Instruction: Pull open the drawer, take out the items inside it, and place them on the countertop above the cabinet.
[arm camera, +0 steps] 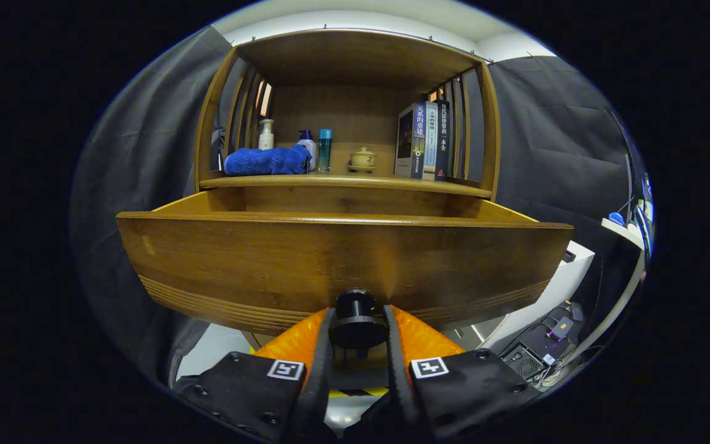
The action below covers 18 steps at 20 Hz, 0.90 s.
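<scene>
The gripper (358,327) is clamped on the drawer (342,262) knob (357,317) (blue towel (267,161) at eleven o'clock, on the countertop (346,182)).

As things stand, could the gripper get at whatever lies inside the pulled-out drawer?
Probably not yet: the gripper is shut on the knob, below the drawer front, which hides the inside. It would need to release and come over the top edge.

My fingers (315,370) close on a smooth, glossy plastic-looking knob (357,317) set in a drawer (342,259) of warm, satin-finished wood with fine grooves along its lower edge, while on the wooden countertop (346,180) lie a fluffy cloth towel (267,161), shiny plastic bottles (307,147) and glossy paper-covered books (423,140).
</scene>
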Motion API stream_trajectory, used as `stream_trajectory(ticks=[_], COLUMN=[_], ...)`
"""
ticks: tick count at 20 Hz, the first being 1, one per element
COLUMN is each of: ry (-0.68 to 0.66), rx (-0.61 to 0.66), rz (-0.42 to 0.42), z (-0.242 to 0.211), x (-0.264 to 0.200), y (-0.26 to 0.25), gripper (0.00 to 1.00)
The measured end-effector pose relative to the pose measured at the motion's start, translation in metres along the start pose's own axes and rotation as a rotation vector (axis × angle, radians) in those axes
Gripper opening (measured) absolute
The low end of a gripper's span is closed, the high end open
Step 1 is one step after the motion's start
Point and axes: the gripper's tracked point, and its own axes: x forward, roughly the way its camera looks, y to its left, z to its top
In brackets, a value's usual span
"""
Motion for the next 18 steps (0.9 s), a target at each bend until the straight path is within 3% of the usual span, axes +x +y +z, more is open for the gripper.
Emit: stream_trajectory(ticks=[1,8,13,18], ry=[0.005,0.024,-0.176,-0.378], rx=[-0.011,-0.052,0.000,-0.054], rz=[0.002,-0.013,0.038,-0.034], z=[-0.002,-0.006,0.053,0.149], x=[0.000,-0.007,-0.044,-0.082], y=[0.002,-0.003,0.007,-0.003], gripper=[0.52,1.00,0.98,0.98])
